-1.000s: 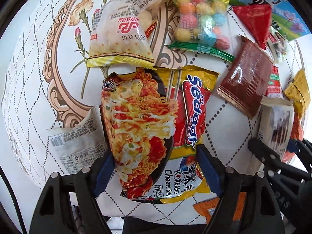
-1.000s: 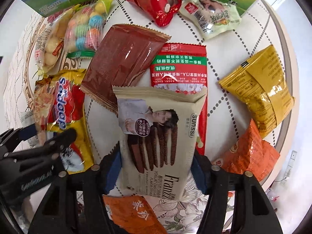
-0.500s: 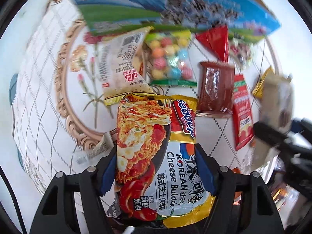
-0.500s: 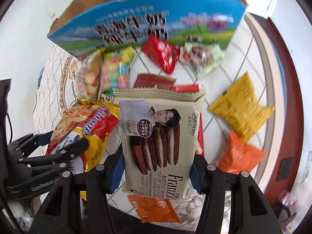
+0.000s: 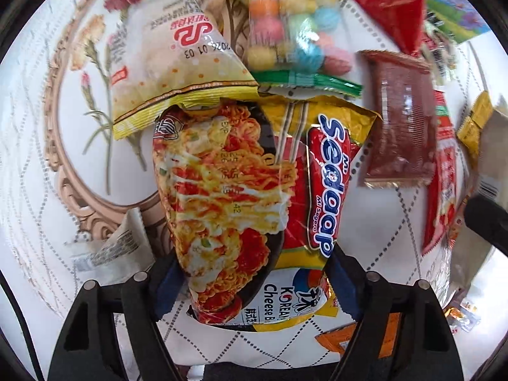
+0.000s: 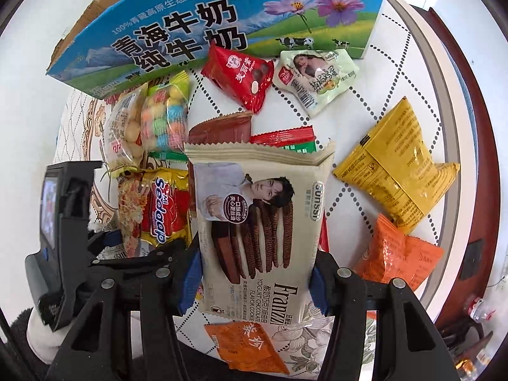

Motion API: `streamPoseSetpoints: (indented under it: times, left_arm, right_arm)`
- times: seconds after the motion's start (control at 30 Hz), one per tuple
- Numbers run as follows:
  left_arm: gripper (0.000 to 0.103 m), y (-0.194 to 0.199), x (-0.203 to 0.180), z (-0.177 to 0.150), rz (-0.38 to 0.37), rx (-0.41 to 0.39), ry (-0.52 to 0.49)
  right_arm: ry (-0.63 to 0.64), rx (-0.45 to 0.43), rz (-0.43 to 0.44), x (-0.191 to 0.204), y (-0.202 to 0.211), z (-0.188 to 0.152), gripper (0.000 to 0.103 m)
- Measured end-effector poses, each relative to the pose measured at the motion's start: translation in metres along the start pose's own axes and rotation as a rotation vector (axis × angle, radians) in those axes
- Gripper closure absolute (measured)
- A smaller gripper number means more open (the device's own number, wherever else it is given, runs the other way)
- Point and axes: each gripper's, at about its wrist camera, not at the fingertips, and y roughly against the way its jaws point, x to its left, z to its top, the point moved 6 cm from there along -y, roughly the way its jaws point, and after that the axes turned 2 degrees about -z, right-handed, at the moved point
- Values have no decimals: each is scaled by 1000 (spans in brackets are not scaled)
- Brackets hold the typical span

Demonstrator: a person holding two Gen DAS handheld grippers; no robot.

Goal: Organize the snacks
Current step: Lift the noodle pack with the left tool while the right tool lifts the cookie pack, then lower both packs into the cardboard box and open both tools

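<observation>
Tablecloth; "Franzzi" cookies; "Sedaap" noodles

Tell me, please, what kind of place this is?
Probably a home, at a dining table: a quilted floral tablecloth, loose snack packets such as the yellow bag, and an opened milk carton box.

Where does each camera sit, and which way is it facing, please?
Left wrist: on the left gripper, looking down at the table; its fingers flank the noodle pack, jaws opening.
Right wrist: on the right gripper, facing down toward the milk box; its jaws clamp the cookie pack.
Shared: noodle pack, candy bag, brown packet; each sees the other gripper.
</observation>
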Motion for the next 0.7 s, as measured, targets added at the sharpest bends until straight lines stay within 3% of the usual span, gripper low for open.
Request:
streamPoseSetpoints:
  times: [0.23, 0.37, 0.53, 0.7]
  left_arm:
    - [24, 88, 2, 3, -98, -97, 29]
    - [24, 140, 4, -31, -143, -208, 30]
    - [24, 185, -6, -46, -213, -310, 9]
    - [24, 171, 4, -31, -163, -357, -16]
  right_arm:
    - [5, -38, 58, -4, 30, -6, 44]
    - [30, -95, 103, 1, 69, 8, 44]
    - [58, -195, 149, 5, 123, 50, 44]
    - [99, -295, 74, 1, 149, 117, 44]
